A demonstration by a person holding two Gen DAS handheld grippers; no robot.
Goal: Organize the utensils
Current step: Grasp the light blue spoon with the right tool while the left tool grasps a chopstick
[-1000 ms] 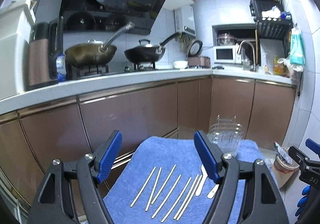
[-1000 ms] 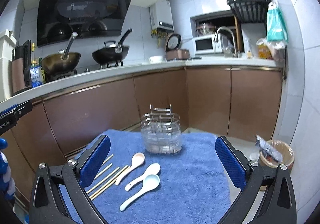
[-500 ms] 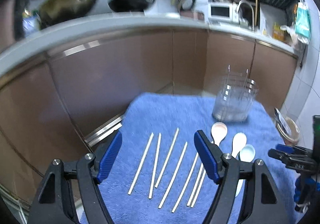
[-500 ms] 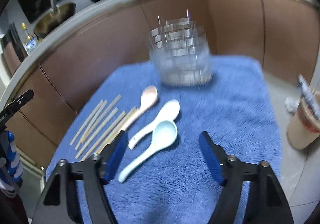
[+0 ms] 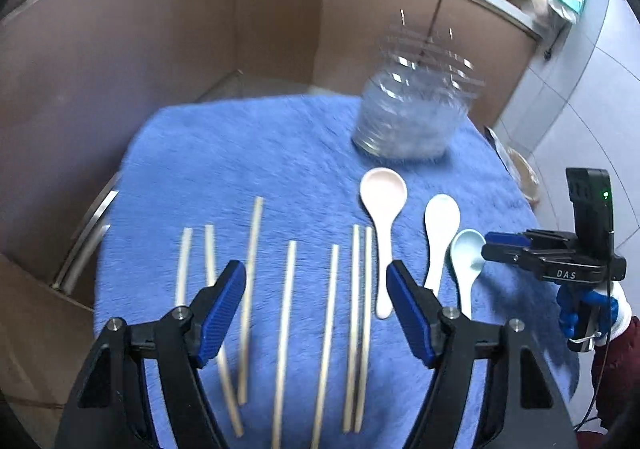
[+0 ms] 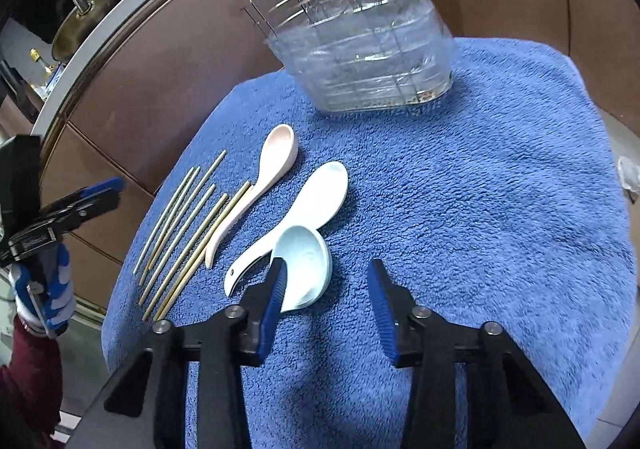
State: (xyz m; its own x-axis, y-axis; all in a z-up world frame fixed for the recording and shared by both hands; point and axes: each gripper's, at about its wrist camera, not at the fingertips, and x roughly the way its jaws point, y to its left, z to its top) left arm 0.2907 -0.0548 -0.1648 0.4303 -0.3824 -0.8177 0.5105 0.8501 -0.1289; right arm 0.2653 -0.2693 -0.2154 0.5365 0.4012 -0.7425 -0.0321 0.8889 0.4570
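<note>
Both grippers tilt down over the towel (image 6: 480, 189).
Left gripper (image 5: 316, 281), jaws wide and closing, straddles chopsticks (image 5: 286, 313); right gripper (image 6: 326, 281), closing, lower centre, blue spoon (image 6: 304, 265) beside its left pad.

My left claw (image 5: 312, 313) tilts downward, jaws wide and just easing inward. My right claw (image 6: 326, 291) tilts down too, its jaws closing, gloved hand (image 5: 588, 309) gripping its handle.

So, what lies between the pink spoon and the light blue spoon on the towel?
The white spoon lies between the pink spoon and the light blue spoon; both wrist views show it.
</note>
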